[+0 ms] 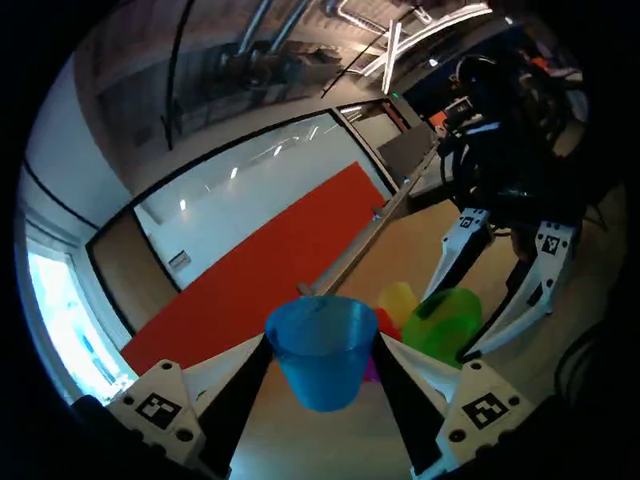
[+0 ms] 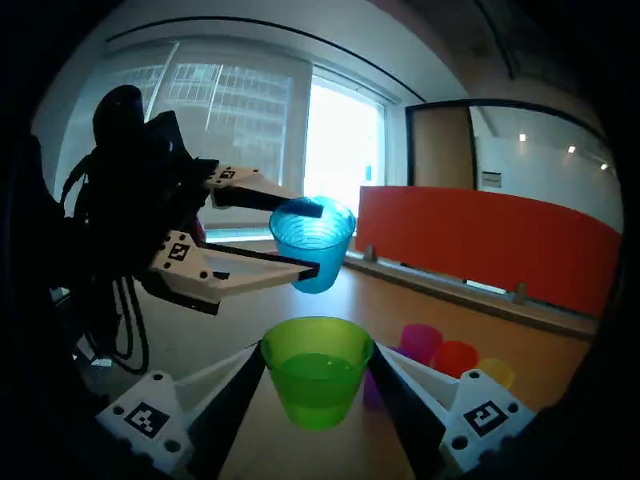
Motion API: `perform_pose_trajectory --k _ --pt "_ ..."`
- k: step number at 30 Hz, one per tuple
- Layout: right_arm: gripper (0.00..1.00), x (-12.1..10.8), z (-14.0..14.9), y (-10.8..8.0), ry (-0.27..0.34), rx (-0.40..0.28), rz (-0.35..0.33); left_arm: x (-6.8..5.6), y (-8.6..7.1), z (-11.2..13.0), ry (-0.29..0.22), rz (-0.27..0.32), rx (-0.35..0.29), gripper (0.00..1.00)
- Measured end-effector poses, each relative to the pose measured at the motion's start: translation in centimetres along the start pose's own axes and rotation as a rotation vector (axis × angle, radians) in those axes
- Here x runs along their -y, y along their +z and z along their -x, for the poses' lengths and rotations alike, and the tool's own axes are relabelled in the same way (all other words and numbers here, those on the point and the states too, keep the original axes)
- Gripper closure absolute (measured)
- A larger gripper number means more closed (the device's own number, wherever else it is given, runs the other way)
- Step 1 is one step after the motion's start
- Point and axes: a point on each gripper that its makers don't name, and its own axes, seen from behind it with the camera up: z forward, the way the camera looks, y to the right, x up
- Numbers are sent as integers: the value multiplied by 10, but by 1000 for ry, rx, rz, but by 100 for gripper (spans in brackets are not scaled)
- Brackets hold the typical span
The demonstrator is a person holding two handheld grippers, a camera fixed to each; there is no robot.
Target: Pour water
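My left gripper (image 1: 322, 360) is shut on a translucent blue cup (image 1: 322, 360), held upright above the wooden table (image 1: 400, 248). From the right gripper view the same blue cup (image 2: 313, 242) hangs in the left gripper (image 2: 313, 242), higher up and farther off. My right gripper (image 2: 318, 380) is shut on a green cup (image 2: 318, 380) with liquid in its lower half. In the left gripper view that green cup (image 1: 445, 322) sits between the right gripper's white fingers (image 1: 456, 256), tilted toward me.
Several coloured cups stand on the table: magenta (image 2: 421, 341), red (image 2: 454, 357), yellow (image 2: 496, 372); the yellow one (image 1: 398, 302) also lies beyond the blue cup. An orange partition (image 2: 496, 240) and a metal rail (image 1: 368, 240) run along the table's far edge.
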Motion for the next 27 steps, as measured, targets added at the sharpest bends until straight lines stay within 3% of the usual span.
perform_pose_trajectory --k 6,11,21,27 --pt "8 -1 -2 -1 -1 -2 3 5 4 11 -188 7 8 14" --pt "7 -2 -2 -1 -1 -2 6 6 4 14 -287 25 7 14" --pt "7 -4 2 -5 -1 22 -1 -9 5 32 -382 83 58 14" --pt "7 -6 6 -9 13 53 -19 -15 6 44 -405 108 97 14"
